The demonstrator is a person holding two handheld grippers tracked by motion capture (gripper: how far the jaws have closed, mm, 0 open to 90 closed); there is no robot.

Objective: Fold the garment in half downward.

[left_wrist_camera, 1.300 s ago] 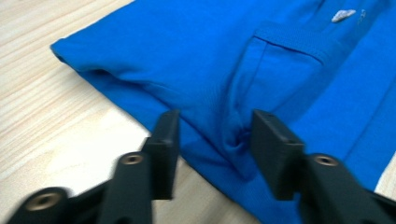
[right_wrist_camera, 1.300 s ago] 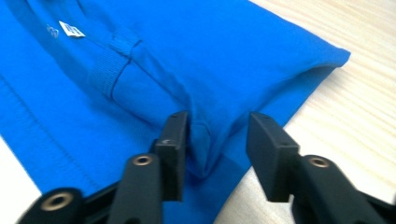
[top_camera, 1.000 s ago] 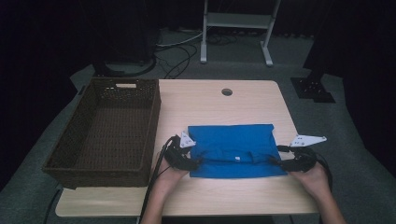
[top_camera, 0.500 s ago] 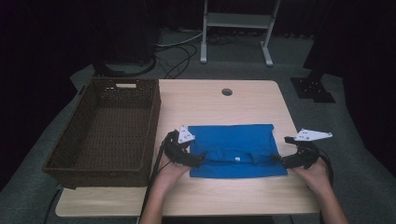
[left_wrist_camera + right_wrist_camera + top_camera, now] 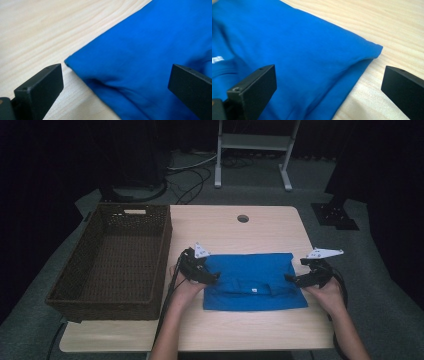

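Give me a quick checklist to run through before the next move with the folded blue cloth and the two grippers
1. Left gripper jaws open, having just been opening, nothing pinched: ok.
2. Right gripper jaws open, having just been opening, nothing pinched: ok.
3. Folded blue cloth garment lying flat on the light wooden table: ok.
4. Cloth's folded corners tidy, seen in both gripper views: ok, slight creases.
5. Dark brown woven wicker basket beside the cloth, nothing seen inside: ok.
6. Cables trailing from the grippers kept off the cloth: cannot tell.
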